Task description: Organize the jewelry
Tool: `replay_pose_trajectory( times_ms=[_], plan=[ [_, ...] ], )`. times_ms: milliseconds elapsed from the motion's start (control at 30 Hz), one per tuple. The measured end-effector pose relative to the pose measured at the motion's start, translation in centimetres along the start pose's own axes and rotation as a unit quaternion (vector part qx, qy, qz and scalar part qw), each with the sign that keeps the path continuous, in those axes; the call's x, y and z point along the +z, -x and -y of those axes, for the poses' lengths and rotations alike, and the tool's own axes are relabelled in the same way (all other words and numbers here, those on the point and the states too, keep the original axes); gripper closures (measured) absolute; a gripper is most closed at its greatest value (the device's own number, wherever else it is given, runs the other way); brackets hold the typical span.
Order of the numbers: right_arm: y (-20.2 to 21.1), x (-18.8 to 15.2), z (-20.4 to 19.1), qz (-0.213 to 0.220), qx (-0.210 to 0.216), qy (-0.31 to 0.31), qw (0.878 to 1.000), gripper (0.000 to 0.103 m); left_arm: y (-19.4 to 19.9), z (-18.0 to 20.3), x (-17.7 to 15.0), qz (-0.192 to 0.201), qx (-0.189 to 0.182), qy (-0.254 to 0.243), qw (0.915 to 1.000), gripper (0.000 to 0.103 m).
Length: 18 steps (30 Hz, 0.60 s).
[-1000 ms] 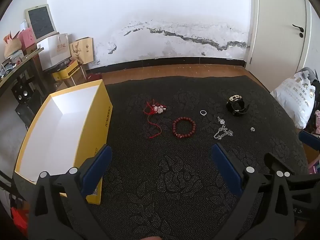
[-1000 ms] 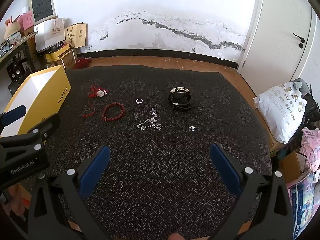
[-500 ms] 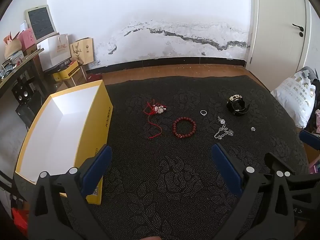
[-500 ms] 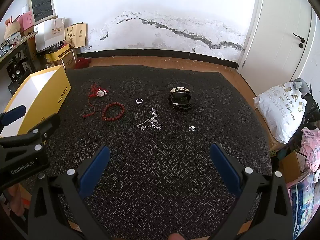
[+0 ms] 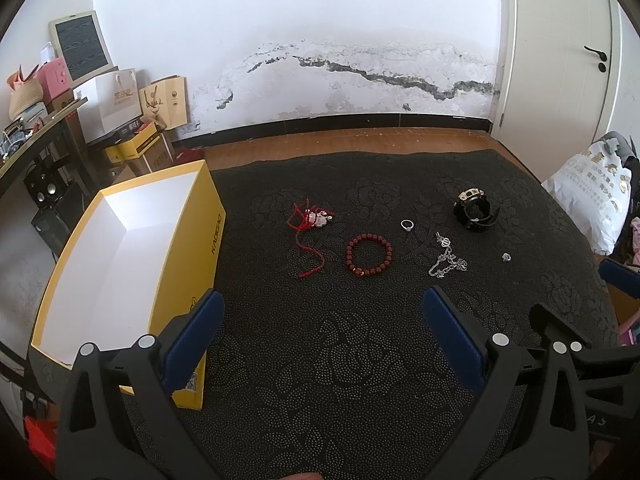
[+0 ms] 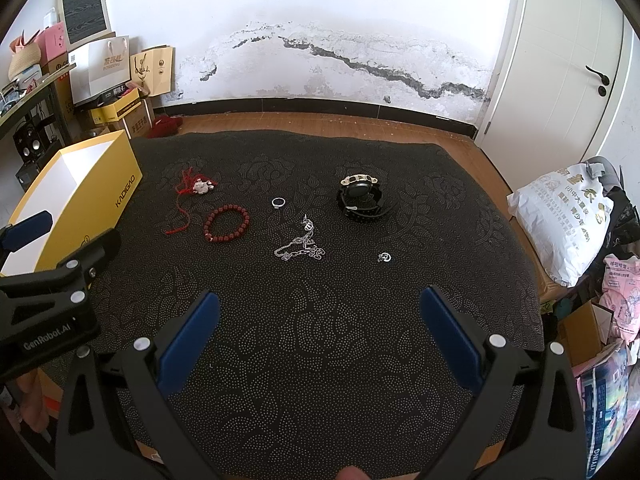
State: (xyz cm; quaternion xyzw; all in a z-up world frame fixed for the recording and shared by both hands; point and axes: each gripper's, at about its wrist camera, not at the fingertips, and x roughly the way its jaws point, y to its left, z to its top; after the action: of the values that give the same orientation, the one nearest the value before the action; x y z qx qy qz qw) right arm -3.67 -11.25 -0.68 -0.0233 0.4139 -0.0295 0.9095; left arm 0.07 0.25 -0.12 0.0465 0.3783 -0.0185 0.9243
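Jewelry lies spread on a black patterned mat [image 5: 320,360]: a red cord charm [image 5: 310,226], a red bead bracelet [image 5: 369,254], a silver ring [image 5: 407,225], a silver chain [image 5: 446,258], a black watch [image 5: 475,210] and a small silver piece [image 5: 507,257]. An open yellow box [image 5: 120,256] with a white inside stands at the mat's left edge. My left gripper [image 5: 320,304] is open, well short of the bracelet. My right gripper [image 6: 320,304] is open too, short of the silver chain [image 6: 299,246] and the watch [image 6: 360,198].
Paper bags and cardboard boxes [image 5: 136,120] pile up by a desk at the back left. A white door [image 5: 560,60] is at the back right. A stuffed white bag [image 6: 568,216] and packets lie off the mat's right edge. Wooden floor [image 6: 320,128] borders the far side.
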Motion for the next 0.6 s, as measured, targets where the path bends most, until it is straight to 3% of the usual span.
replay_pose_trajectory(
  times_ms=[600],
  plan=[
    [-0.02, -0.05, 0.04, 0.000, 0.000, 0.000, 1.000, 0.006, 0.23, 0.31, -0.04, 0.001, 0.001, 0.000, 1.0000, 0.006]
  ],
)
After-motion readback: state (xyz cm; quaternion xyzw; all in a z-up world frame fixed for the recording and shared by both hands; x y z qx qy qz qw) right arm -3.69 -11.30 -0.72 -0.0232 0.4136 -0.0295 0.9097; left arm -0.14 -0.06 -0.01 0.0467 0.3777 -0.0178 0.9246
